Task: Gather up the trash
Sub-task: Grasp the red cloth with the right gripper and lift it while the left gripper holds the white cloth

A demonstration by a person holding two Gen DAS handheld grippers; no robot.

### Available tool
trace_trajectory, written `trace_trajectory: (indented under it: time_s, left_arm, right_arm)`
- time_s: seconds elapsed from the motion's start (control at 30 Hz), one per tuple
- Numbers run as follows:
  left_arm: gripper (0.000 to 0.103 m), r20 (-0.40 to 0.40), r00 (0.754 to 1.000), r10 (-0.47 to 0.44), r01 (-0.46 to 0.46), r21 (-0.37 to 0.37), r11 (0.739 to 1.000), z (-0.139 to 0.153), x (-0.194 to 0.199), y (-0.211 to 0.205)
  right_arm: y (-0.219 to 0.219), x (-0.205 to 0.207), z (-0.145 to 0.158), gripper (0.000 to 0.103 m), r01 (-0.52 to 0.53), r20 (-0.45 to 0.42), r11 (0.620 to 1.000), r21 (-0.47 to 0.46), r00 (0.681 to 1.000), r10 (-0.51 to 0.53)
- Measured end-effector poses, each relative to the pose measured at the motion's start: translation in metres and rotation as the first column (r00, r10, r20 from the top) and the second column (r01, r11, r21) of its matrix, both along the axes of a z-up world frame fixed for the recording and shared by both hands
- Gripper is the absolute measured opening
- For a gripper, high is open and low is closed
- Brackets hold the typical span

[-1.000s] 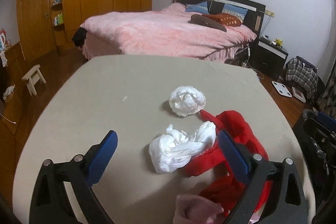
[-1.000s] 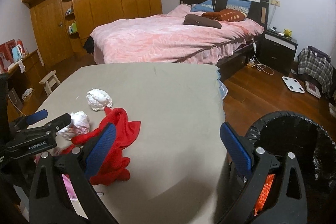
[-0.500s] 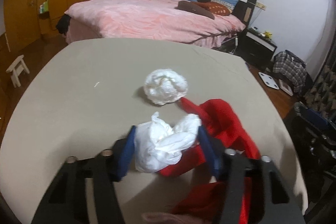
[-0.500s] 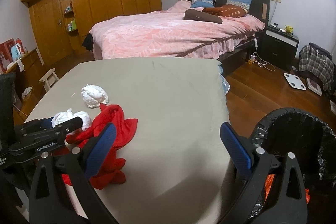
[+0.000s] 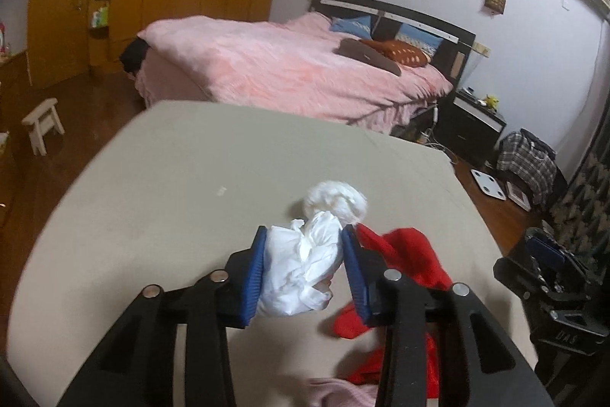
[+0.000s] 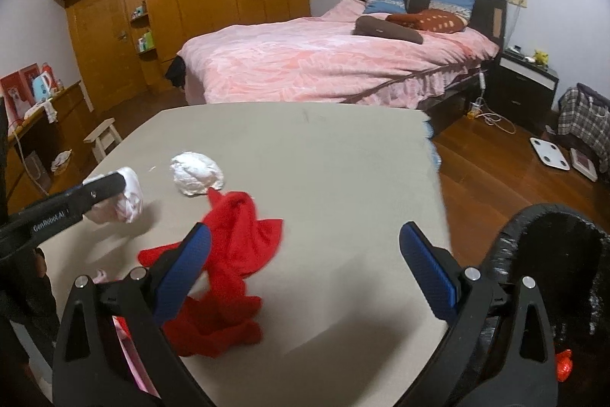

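Left claw [image 5: 303,264]: jaws just closed, clamped on white tissue wad [image 5: 301,273]
Right claw [image 6: 303,273]: jaws apart, empty
Red cloth [image 6: 236,246]: lay beside left claw

Both wrist views face bed [image 5: 297,63] (over shared table [image 6: 324,147]), angled down.

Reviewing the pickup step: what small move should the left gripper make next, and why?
Probably carry it toward the black-lined bin. The left gripper has just been closing and its pads now squeeze the crumpled white tissue, held above the table.
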State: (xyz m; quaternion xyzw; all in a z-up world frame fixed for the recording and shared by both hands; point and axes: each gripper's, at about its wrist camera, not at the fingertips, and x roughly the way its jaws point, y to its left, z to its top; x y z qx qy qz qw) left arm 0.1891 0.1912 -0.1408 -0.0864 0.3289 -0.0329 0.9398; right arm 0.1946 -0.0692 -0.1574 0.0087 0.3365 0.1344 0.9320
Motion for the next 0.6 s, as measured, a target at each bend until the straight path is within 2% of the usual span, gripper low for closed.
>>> trace_trajectory:
  time_s: [0.13, 0.23, 0.5, 0.6]
  left_arm:
    - [0.039, 0.018, 1.0, 0.019, -0.019, 0.031, 0.999, 0.004, -0.004, 0.008]
    - [0.039, 0.03, 0.999, 0.025, -0.027, 0.065, 0.998, 0.004, -0.008, 0.009]
    - [0.039, 0.026, 0.999, 0.038, -0.04, 0.07, 0.997, 0.002, -0.008, 0.015]
    - [0.039, 0.024, 0.999, 0.044, -0.046, 0.077, 0.996, 0.0, -0.009, 0.017]
  right_arm:
    - [0.014, 0.003, -0.002, 0.096, -0.028, -0.008, 1.0, 0.0, 1.0, 0.028]
    - [0.025, 0.006, -0.006, 0.085, -0.048, -0.023, 0.999, -0.002, 0.999, 0.048]
    - [0.047, 0.015, -0.016, 0.08, -0.089, -0.063, 0.996, -0.009, 0.994, 0.088]
    - [0.052, 0.019, -0.019, 0.073, -0.096, -0.08, 0.995, -0.01, 0.992, 0.095]
